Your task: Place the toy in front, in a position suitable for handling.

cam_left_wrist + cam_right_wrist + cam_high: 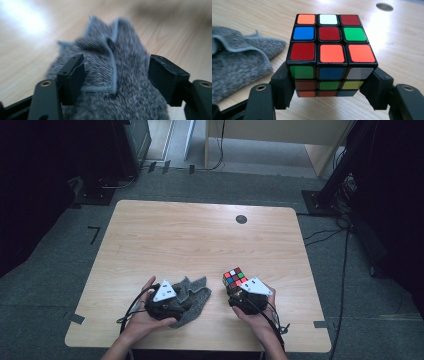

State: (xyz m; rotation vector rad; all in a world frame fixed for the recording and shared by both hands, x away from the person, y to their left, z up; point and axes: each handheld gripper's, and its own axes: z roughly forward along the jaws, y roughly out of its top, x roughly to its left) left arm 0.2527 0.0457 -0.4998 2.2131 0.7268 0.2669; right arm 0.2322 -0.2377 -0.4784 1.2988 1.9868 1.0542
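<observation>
A pale wood-grain table (200, 235), rectangular with rounded corners and a dark round port (241, 219) near its far edge, stands on grey carpet. At its near edge a person works two hand-held grippers.

The cloth (192, 297), a grey, napped rag with a stitched hem, lies bunched at near left in soft folds. The left gripper (176, 301) sits over it, jaws spread to either side of a raised fold, pads (72, 75) pressing into the pile but not pinching it.

The cube (234, 278), a hard, glossy puzzle of black plastic with scrambled red, orange, blue, green, white and yellow tiles, is at near right, just beside the cloth. The right gripper (236, 292) clamps it by two opposite sides, low on the body; whether it rests on the table or hangs just above cannot be told.

The work looks like wiping the cube. To do it well, the left jaws should gather a thick fold before closing, since thin pile slips. The right should keep its squeeze square on flat faces so the layers don't twist.
</observation>
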